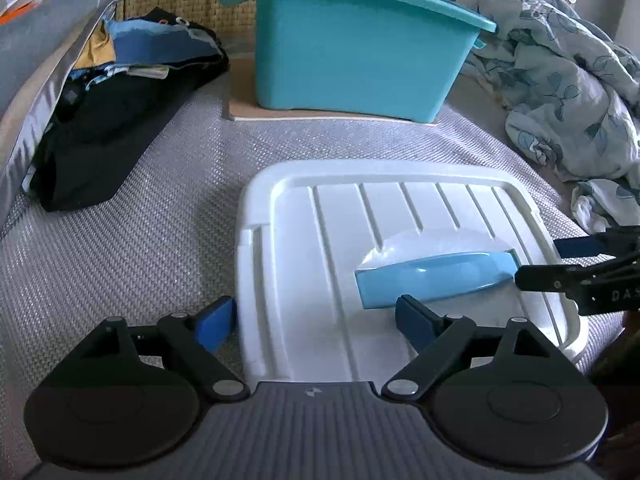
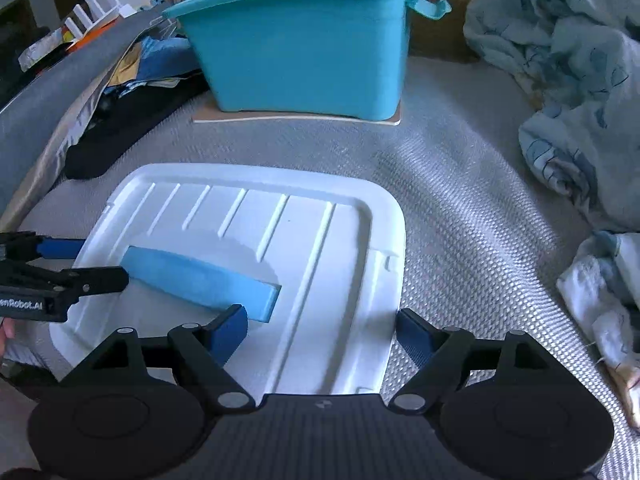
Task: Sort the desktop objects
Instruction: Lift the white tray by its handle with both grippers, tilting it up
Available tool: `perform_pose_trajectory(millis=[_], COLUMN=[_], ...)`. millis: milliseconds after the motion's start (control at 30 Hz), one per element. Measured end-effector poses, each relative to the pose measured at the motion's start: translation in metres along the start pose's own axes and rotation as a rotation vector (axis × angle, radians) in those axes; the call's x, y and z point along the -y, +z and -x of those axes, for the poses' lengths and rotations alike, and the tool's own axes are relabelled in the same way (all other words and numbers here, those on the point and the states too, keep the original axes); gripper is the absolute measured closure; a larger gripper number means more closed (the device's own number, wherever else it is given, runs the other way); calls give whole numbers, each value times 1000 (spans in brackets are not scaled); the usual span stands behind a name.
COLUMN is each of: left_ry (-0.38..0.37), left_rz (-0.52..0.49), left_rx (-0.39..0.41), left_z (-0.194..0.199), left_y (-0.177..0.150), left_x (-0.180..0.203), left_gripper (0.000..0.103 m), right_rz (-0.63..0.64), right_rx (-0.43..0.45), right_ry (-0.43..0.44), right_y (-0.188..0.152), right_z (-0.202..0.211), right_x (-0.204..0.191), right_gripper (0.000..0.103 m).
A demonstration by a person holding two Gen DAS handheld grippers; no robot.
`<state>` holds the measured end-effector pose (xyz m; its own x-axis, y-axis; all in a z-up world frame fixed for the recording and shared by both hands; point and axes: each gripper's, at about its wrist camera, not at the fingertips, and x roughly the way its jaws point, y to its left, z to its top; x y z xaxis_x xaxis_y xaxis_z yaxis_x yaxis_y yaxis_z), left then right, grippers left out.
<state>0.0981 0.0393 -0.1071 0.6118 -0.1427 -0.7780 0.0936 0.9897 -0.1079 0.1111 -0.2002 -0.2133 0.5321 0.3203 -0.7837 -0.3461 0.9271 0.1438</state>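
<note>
A white ribbed lid with a light blue handle lies flat on the grey woven surface. My left gripper is open over the lid's near left corner, its right finger by the handle's left end. The right gripper reaches in from the right, at the handle's other end. In the right wrist view, my right gripper stands open over the lid, with its left finger beside the handle. The left gripper shows at the left. Behind stands a teal bin.
The bin rests on a thin board against a woven wall. A crumpled floral cloth fills the right side. Dark clothes and papers are piled along the left edge beside a grey padded rim.
</note>
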Motion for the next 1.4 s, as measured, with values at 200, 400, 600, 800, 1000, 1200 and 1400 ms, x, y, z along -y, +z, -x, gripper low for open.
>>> perform_pose_trajectory(millis=[200, 400, 600, 800, 1000, 1200, 1400], left_ry=[14, 26, 31, 38, 39, 50, 42], left_rz=[-22, -18, -10, -11, 2, 20, 28], left_rx=[32, 77, 88, 135, 182, 216, 248], left_z=[7, 16, 19, 29, 38, 44, 52], left_y=[4, 11, 13, 18, 24, 30, 34], left_x=[4, 5, 6, 12, 14, 12, 14], left_gripper=[15, 15, 15, 15, 15, 15, 15], right_rz=[20, 18, 24, 43, 8, 20, 26], right_rx=[16, 44, 79, 123, 186, 217, 288], right_ry=[-29, -21, -21, -53, -40, -45, -49], right_y=[2, 6, 9, 13, 21, 25, 32], right_z=[4, 10, 16, 23, 35, 41, 55], right_x=[-1, -3, -7, -10, -5, -9, -11], right_gripper=[19, 19, 19, 19, 19, 19, 19])
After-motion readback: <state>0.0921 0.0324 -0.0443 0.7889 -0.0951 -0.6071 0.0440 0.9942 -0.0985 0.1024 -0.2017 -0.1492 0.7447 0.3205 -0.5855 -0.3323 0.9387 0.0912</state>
